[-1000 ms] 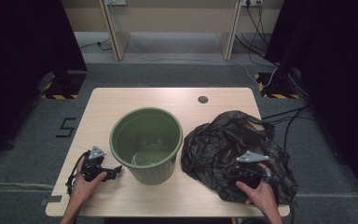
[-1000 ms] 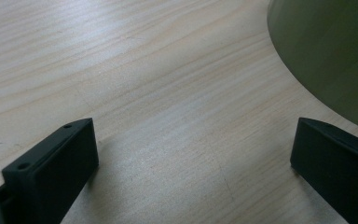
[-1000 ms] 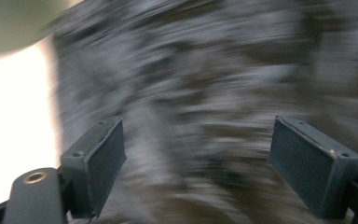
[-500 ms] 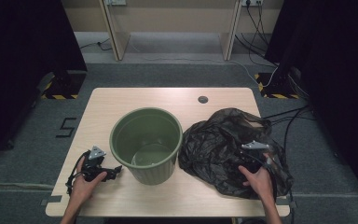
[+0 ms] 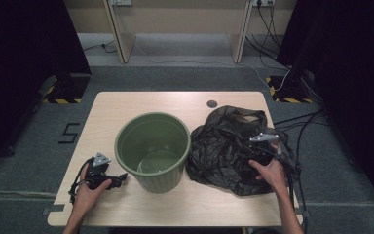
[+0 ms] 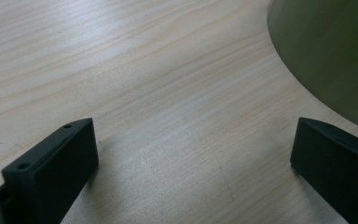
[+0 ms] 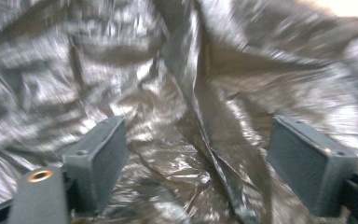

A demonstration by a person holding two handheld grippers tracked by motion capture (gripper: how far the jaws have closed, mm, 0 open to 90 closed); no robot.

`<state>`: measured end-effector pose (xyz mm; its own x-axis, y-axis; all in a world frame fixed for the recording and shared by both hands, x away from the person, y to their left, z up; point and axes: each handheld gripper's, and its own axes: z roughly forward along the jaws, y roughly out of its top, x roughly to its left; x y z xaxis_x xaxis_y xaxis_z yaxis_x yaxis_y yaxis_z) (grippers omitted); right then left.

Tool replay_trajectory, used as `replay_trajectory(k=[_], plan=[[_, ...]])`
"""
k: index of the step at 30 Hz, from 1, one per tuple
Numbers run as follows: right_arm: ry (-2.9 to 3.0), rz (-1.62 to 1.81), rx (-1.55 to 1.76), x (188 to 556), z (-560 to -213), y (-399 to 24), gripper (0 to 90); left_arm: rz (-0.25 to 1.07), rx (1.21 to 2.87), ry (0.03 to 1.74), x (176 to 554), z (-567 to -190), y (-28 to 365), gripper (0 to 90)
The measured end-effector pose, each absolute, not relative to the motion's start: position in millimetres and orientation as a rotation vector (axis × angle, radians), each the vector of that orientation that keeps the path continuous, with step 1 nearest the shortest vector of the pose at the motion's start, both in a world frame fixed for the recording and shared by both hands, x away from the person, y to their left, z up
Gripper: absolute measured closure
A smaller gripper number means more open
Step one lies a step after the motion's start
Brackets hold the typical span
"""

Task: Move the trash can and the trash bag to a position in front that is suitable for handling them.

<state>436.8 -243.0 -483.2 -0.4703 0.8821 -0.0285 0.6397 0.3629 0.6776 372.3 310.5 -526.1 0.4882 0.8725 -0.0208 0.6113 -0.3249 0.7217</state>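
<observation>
A green plastic bin (image 5: 152,150) stands upright in the middle of the wooden table (image 5: 141,105). To its right lies a crumpled black plastic bag (image 5: 229,141). My right gripper (image 5: 259,152) is over the bag's right part, open, its jaws wide apart just above the wrinkled film (image 7: 196,140). My left gripper (image 5: 119,179) rests on the table at the bin's lower left, open, with bare wood (image 6: 186,154) between its jaws and the bin wall (image 6: 331,56) close by its right jaw.
A small dark round cap (image 5: 212,104) sits in the table near its far edge. Cables (image 5: 297,141) trail off the right side. Two table legs (image 5: 117,29) stand on the grey floor beyond.
My right gripper has moved away from the table's front edge and further onto the bag. The left gripper and the bin have stayed put.
</observation>
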Motion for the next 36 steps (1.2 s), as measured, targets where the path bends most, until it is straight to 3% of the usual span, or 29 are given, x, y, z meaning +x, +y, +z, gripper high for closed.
replay_trajectory(k=[3,6,15,20,28,32,36], plan=[[2.09,0.889,1.355,410.7,-464.1,-217.0,17.9,0.494,2.057,1.218,372.3,-526.1,310.5,0.0],[2.097,0.91,1.357,398.3,-468.4,-183.2,15.9,0.494,2.057,1.218,372.3,-526.1,310.5,0.0],[2.23,0.797,1.363,411.9,-504.0,-127.8,21.6,0.495,2.057,1.218,372.2,-526.1,310.5,0.0],[2.341,0.839,1.274,405.9,-506.9,-136.3,21.9,0.494,2.056,1.218,372.2,-526.1,310.5,0.0],[2.649,0.883,0.848,381.7,-501.9,-173.7,25.4,0.493,2.059,1.219,372.2,-525.9,310.5,0.0],[2.678,0.839,0.85,373.3,-498.1,-190.8,27.1,0.494,2.057,1.218,372.2,-526.1,310.5,0.0],[2.55,0.851,1.015,367.4,-488.1,-207.9,22.5,0.494,2.059,1.219,372.2,-525.9,310.5,0.0]])
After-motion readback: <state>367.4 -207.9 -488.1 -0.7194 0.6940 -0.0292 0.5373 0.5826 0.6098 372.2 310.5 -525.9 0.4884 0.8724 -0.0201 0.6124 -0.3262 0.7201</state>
